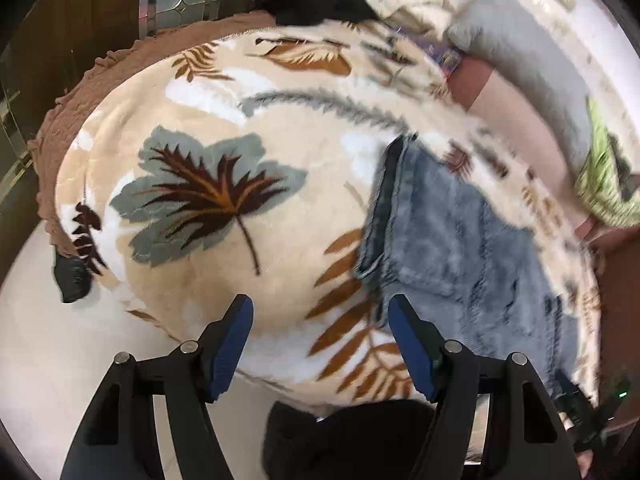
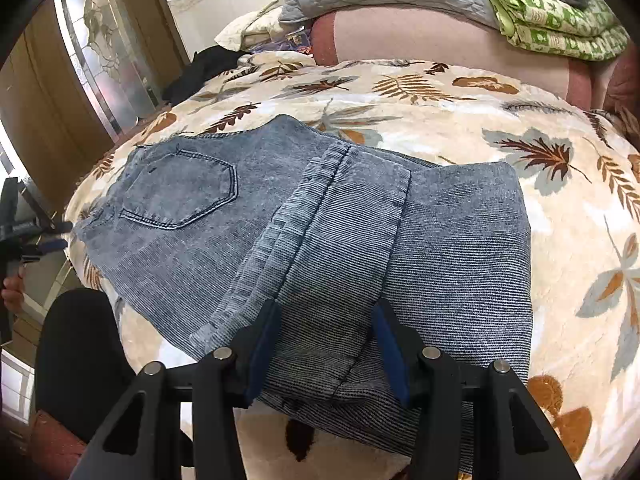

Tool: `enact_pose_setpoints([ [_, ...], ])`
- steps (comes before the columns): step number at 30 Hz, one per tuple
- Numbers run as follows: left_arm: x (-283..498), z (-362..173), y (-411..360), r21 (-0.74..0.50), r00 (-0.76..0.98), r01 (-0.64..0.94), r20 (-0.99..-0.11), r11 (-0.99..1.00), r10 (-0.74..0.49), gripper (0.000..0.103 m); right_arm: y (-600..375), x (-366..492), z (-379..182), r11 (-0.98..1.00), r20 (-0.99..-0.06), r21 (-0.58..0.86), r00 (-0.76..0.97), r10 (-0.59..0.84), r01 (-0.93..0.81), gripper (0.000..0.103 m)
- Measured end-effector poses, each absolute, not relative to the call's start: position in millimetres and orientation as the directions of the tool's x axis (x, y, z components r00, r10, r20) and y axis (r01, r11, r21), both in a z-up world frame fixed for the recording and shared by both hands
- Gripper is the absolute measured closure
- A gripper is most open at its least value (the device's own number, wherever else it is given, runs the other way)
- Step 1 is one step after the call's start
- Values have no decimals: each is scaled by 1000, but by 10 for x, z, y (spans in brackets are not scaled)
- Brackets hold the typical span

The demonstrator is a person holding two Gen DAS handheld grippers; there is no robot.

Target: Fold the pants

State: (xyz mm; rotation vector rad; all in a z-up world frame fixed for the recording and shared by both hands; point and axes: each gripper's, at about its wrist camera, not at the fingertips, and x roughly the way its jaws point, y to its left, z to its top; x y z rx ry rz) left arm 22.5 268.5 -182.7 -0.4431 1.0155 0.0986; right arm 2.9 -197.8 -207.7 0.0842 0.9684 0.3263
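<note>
Two grippers are at work over a bed. On the left, the left gripper [image 1: 320,344] hangs with its blue pads wide apart and nothing between them. Under it is only the fluffy cream blanket with brown and grey leaves [image 1: 192,128], so there is lots of open room on that side. The blanket's near edge drops off to the pale floor [image 1: 60,360].

More to the right lie the faded blue ribbed pants [image 2: 312,216], already folded into a thick pad near the bed's near edge. They look soft and floppy and a bit heavy, so they will likely sag if lifted by one corner. The right gripper [image 2: 326,344] is half open, with the near folded edge between its pads. I cannot tell if the pads press it. That thick edge looks like a good place to hold.
</note>
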Motion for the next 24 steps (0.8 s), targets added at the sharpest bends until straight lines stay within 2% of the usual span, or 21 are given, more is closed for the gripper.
enact_pose_setpoints([
  [3,346,-1819,2702,-336,522,-290,-840,896,-146,23,-1988,36,-2078,947,-795,218,521,312,-236,50],
  [11,548,-2160,2555,-404,438,-304,-863,863,-250,23,-1982,38,-2083,947,-794,211,523,310,-242,50],
  [16,688,-2125,2413,-356,441,-264,-871,897,-216,22,-1974,42,-2084,948,-795,205,523,306,-243,49],
  [21,904,-2082,2179,-208,392,-213,-913,955,-112,22,-1972,32,-2077,950,-797,199,525,299,-240,49],
  [24,1025,-2021,2085,-202,381,-191,-917,960,-117,23,-1984,5,-2070,949,-798,195,523,300,-247,49],
])
